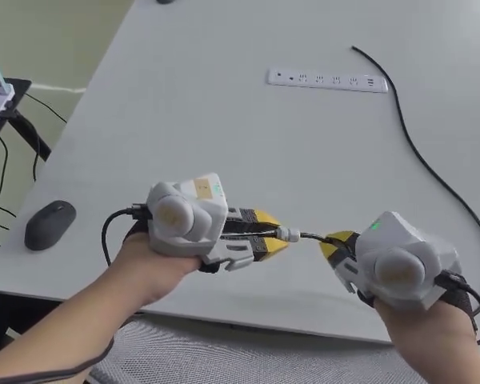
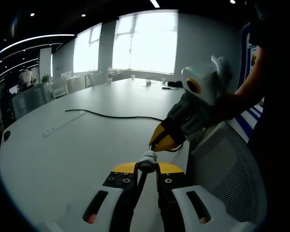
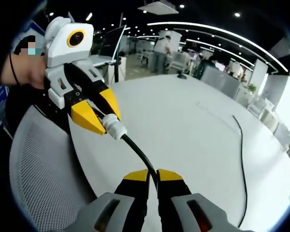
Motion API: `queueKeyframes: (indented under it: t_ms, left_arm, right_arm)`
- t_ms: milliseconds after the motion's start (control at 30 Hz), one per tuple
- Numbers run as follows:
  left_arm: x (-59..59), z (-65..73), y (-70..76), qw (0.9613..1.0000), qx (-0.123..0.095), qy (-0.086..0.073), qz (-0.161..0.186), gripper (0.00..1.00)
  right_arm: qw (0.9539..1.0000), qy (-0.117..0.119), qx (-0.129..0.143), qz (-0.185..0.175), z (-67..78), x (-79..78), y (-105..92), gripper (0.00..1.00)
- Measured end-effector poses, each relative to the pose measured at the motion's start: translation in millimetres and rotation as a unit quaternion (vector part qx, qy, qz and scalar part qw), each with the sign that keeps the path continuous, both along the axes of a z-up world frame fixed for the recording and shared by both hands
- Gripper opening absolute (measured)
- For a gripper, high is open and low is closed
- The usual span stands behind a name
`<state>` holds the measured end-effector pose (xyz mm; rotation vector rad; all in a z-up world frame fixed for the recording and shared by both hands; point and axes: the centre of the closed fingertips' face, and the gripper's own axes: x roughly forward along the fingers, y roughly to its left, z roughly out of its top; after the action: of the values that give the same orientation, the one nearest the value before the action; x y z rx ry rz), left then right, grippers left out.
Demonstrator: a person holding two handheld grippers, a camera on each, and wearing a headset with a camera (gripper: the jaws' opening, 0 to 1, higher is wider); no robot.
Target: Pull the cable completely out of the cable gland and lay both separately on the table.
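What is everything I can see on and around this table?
table: 1, pale grey, beneath everything
power strip: 1, white, far side of table
cord: 1, black, past the strip, down the table's right side
mouse: 1, dark grey, left table edge
chair: 1, grey mesh, below near edge
cable gland: 1, white, in fingers of left gripper
cable: 1, black, from gland into fingers of right gripper
hands: 2, left hand, right hand, each holding a gripper

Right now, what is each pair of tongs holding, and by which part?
The left tongs grip the white cable gland by its rear end; the right tongs pinch the black cable a short way beyond the gland.
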<state>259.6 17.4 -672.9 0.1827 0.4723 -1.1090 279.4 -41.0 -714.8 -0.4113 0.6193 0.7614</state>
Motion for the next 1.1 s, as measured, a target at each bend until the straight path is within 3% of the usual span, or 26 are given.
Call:
queueKeyframes:
  t_ms: [233, 333, 400, 433, 600, 867, 1100]
  left_arm:
    - [-1.9, 0.9, 0.4, 1.0000, 0.000, -0.003, -0.001, 0.15]
    - [-1.8, 1.4, 1.2, 1.0000, 0.000, -0.005, 0.001, 0.15]
    - [-2.0, 1.5, 1.2, 1.0000, 0.000, -0.006, 0.001, 0.15]
    - [-2.2, 1.7, 1.0, 1.0000, 0.000, -0.007, 0.000, 0.15]
    - [-2.9, -0.1, 0.4, 1.0000, 0.003, -0.008, -0.002, 0.15]
    - [-0.9, -0.3, 1.3, 1.0000, 0.002, -0.008, 0.001, 0.15]
    - [1.8, 0.2, 1.0, 0.9999, -0.001, -0.005, 0.009, 0.15]
  right_arm:
    - [0.9966, 0.027, 0.038, -0.068, -11.9, 1.4, -18.1, 0.00]
    - [0.9907, 0.054, 0.064, -0.107, -20.2, 0.1, -25.4, 0.00]
    - [0.9889, 0.056, 0.070, -0.118, -22.6, 0.7, -28.7, 0.01]
    - [0.9855, 0.074, 0.079, -0.131, -26.8, -1.9, -29.9, 0.01]
    - [0.9833, 0.083, 0.083, -0.139, -32.0, -4.7, -31.6, 0.01]
    - [0.9854, 0.079, 0.077, -0.130, -31.1, -4.0, -31.1, 0.01]
    - [0.9912, 0.063, 0.053, -0.104, -29.7, -3.0, -31.2, 0.01]
